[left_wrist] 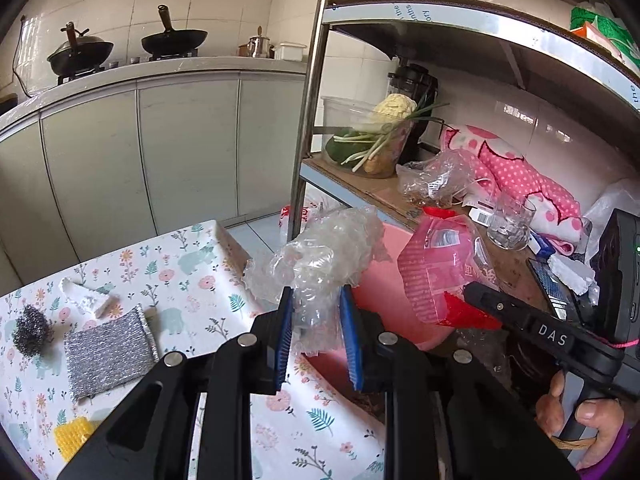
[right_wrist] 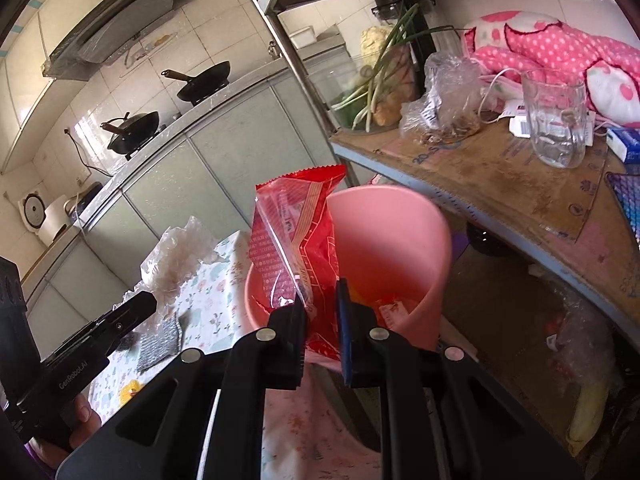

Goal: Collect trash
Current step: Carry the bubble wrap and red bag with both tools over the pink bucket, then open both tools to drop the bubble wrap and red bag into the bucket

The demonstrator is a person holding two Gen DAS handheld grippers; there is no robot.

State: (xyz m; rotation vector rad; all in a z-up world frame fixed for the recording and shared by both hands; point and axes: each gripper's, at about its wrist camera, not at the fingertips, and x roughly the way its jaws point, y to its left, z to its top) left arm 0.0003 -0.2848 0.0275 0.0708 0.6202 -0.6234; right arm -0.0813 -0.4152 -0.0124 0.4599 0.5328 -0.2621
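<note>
My left gripper (left_wrist: 316,304) is shut on a crumpled wad of clear bubble wrap (left_wrist: 320,256), held above the edge of the floral table. My right gripper (right_wrist: 320,298) is shut on a red plastic snack wrapper (right_wrist: 296,236), which hangs over the mouth of a pink bin (right_wrist: 400,240). In the left wrist view the same red wrapper (left_wrist: 436,268) and the right gripper (left_wrist: 480,300) sit to the right, with the pink bin (left_wrist: 384,304) partly hidden behind the bubble wrap. Inside the bin lie bits of red and orange trash.
On the floral tablecloth (left_wrist: 192,280) lie a silver scouring pad (left_wrist: 108,352), a steel wool ball (left_wrist: 32,330), a white foam piece (left_wrist: 86,296) and a yellow sponge (left_wrist: 74,436). A metal shelf (right_wrist: 500,184) on the right holds a glass (right_wrist: 554,120), plastic bag and pink cloth. A steel pole (left_wrist: 310,96) stands behind.
</note>
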